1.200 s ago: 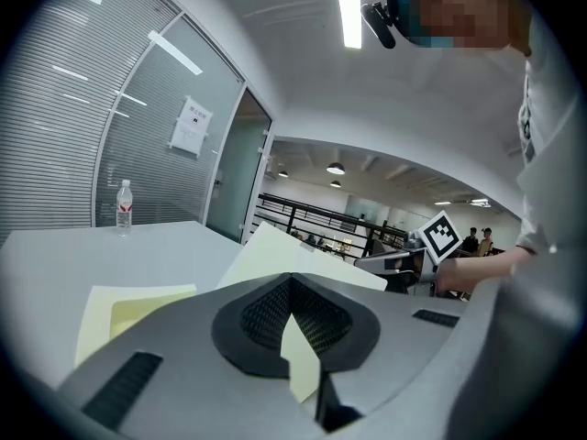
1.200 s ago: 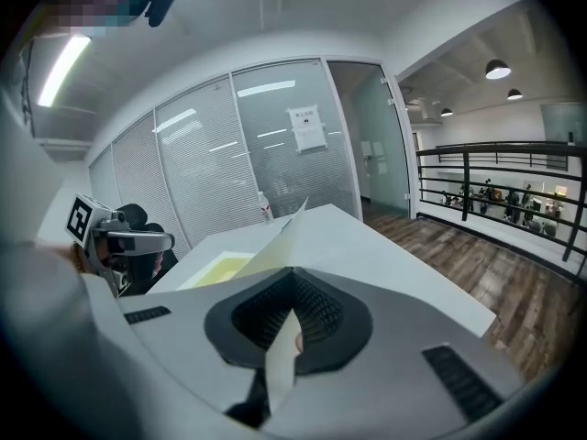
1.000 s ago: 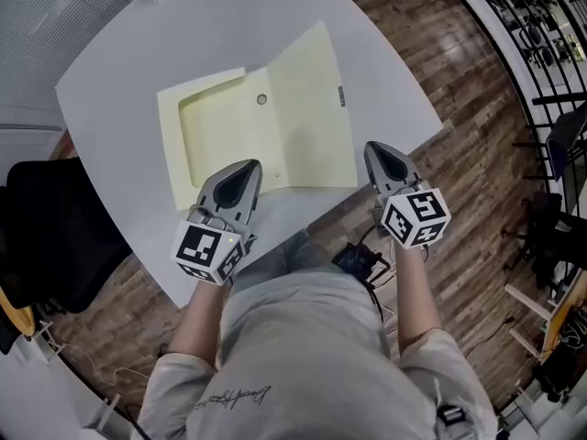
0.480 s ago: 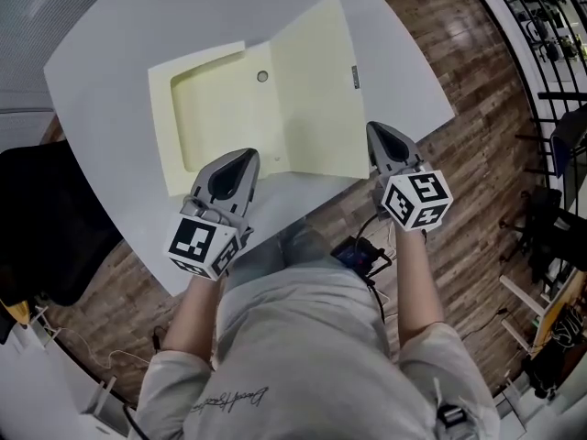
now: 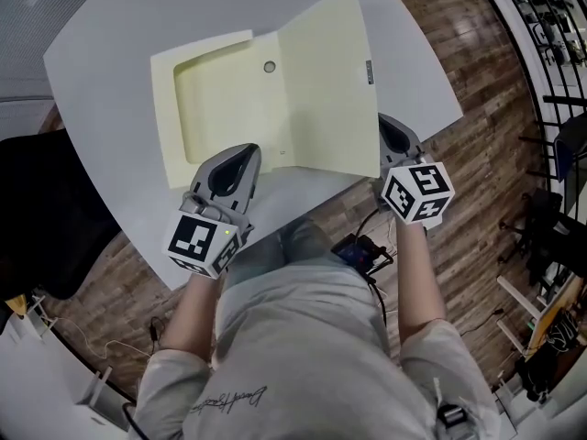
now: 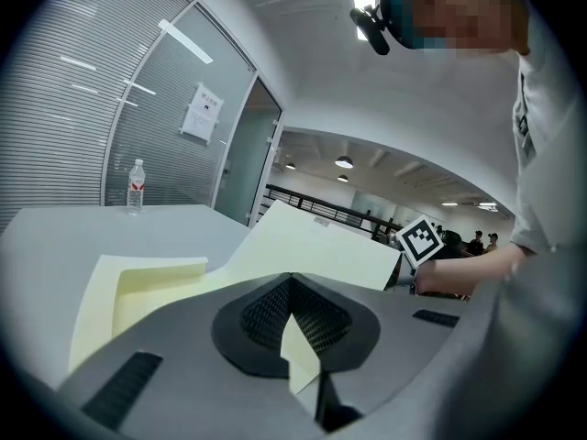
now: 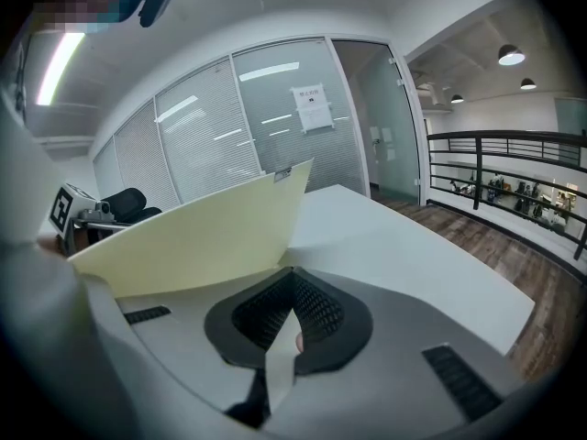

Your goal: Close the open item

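My right gripper (image 5: 393, 137) is clamped on the near right corner of the pale yellow folder (image 5: 275, 90), whose right flap tilts up off the white table (image 5: 110, 35) and rises ahead and to the left of those jaws. My left gripper (image 5: 237, 165) is pinched shut on the folder's near edge, just left of the fold. A water bottle (image 6: 135, 186) stands well beyond the left gripper, and a black chair (image 5: 46, 218) sits off to its left.
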### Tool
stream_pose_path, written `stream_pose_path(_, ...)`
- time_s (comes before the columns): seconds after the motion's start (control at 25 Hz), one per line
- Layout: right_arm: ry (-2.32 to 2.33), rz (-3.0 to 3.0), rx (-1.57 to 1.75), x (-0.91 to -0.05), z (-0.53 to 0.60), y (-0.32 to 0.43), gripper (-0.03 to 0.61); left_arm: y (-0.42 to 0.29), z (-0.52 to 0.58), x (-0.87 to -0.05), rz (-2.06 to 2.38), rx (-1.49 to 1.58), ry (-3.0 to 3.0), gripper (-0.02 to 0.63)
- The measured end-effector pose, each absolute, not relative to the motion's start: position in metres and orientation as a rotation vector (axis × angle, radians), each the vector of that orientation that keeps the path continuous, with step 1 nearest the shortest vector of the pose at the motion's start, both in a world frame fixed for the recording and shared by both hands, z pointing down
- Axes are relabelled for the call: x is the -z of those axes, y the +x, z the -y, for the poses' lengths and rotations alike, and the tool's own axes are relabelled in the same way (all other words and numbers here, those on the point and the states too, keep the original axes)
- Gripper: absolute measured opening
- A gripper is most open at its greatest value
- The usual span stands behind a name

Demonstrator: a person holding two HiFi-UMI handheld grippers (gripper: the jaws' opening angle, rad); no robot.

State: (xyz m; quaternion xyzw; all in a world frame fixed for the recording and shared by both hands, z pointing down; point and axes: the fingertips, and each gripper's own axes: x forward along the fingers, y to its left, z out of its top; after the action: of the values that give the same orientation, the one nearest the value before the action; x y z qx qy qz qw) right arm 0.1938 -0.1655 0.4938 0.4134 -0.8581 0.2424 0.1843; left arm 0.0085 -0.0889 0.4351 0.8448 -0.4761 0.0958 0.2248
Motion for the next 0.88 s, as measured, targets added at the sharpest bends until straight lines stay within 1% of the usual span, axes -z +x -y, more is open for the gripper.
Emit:
stream_pose_path(0.24,1.126,2.443,-0.669,-0.484,0.165,0.178,0.012,-0.001,0.088,-0.432,1.335,-0.256,2.321,0.008)
stream_pose_path(0.64,0.995,2.513,-0.630,-0.460,0.154,0.141,0.012,-0.038,0.084,-0.426,1.436,-0.237,2.278,0.008)
stream_pose_path(0.88,0.944,2.540,-0.615,-0.450,0.145,0.120,0.012,-0.082,0.073,-0.428,1.547,-0.231,2.204,0.009)
